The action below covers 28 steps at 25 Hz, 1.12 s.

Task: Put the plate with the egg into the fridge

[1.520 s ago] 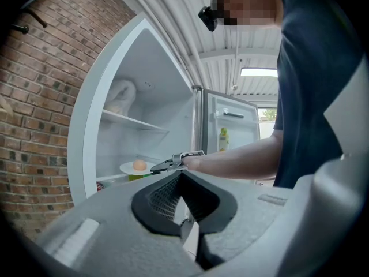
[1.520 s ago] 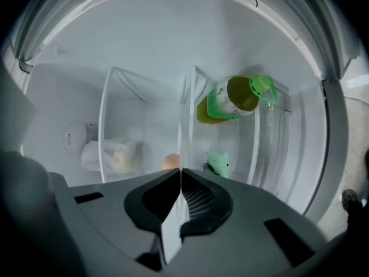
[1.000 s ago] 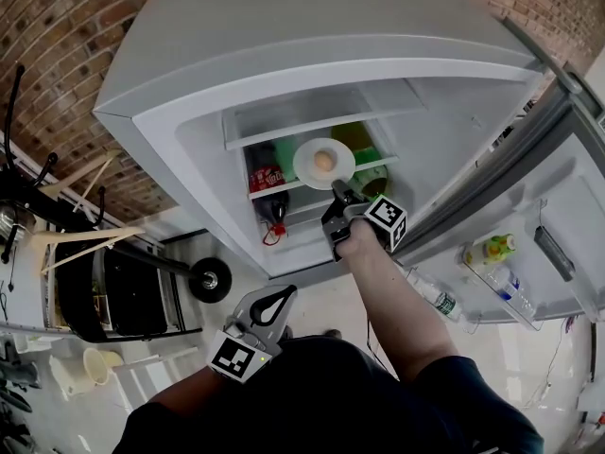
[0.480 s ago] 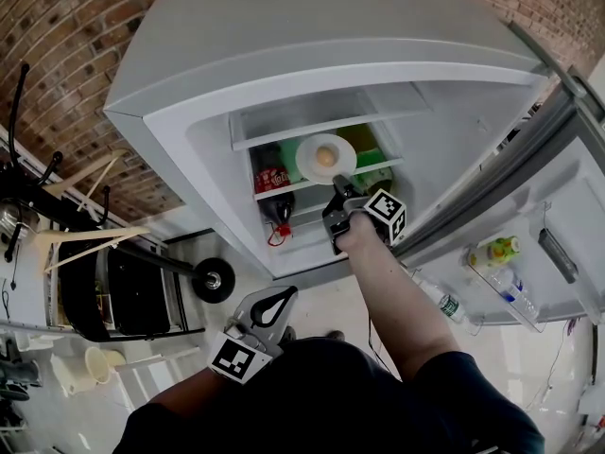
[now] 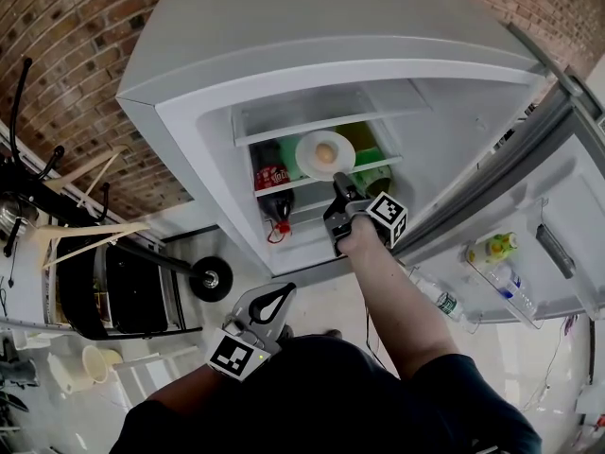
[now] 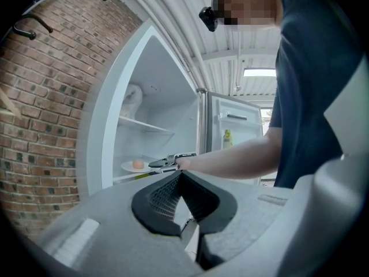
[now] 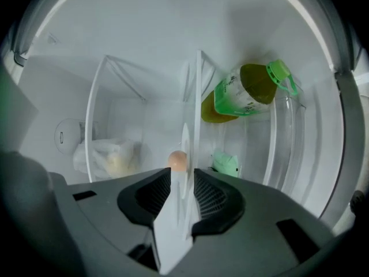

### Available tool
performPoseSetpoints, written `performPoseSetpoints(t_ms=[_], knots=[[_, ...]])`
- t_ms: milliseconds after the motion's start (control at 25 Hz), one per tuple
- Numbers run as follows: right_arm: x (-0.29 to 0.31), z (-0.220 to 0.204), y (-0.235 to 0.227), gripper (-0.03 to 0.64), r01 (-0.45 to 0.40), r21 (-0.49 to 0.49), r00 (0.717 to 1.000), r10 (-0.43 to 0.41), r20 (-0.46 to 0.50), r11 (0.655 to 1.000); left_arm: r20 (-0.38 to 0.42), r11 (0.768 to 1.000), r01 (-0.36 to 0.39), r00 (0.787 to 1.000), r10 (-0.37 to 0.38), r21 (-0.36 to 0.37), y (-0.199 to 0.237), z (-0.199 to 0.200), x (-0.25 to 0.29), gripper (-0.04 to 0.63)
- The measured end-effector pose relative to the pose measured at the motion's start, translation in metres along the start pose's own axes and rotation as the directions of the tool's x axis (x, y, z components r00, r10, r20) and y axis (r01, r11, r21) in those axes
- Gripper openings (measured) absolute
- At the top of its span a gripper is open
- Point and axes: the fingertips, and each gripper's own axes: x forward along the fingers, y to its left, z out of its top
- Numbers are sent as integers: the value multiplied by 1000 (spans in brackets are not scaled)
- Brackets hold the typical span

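Observation:
A white plate [image 5: 307,154] with a brown egg [image 5: 323,155] on it rests on a shelf inside the open fridge [image 5: 284,55]. My right gripper [image 5: 337,183] reaches to the plate's near rim. In the right gripper view the plate [image 7: 185,146] stands edge-on between the jaws of the right gripper [image 7: 183,183], with the egg [image 7: 178,160] just beyond. The jaws are opening and the rim still lies between them. My left gripper [image 5: 274,301] hangs low by my body, shut and empty. The left gripper view shows the left gripper [image 6: 180,175], the plate [image 6: 128,167] and the egg [image 6: 138,164].
A green-capped bottle [image 7: 248,88] lies on the shelf to the right of the plate. A cola bottle [image 5: 272,185] stands to its left, and a white bag [image 7: 112,157] lies further in. The open door's rack holds bottles [image 5: 492,249]. Brick wall [image 5: 66,55] at the left.
The fridge has drifted slightly right in the head view. The plate and my right gripper stay at the shelf. The left gripper has not moved.

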Motion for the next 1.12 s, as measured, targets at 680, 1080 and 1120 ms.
performPoseSetpoints(t_ms=[680,1080,1120], knots=[[-118,-76,47,123,-126,-206,982,93,-166,970,37,994,110,993,-111,10,-22,9,6,-3],[-185,-115,76,105,-278,-492,945,142,-295,825,43,984,178,983,-177,-5,-31,15,16,-2],[-189,-120,79,100,-297,-544,940,140,-312,785,43,983,183,982,-183,-4,-32,16,16,-3]])
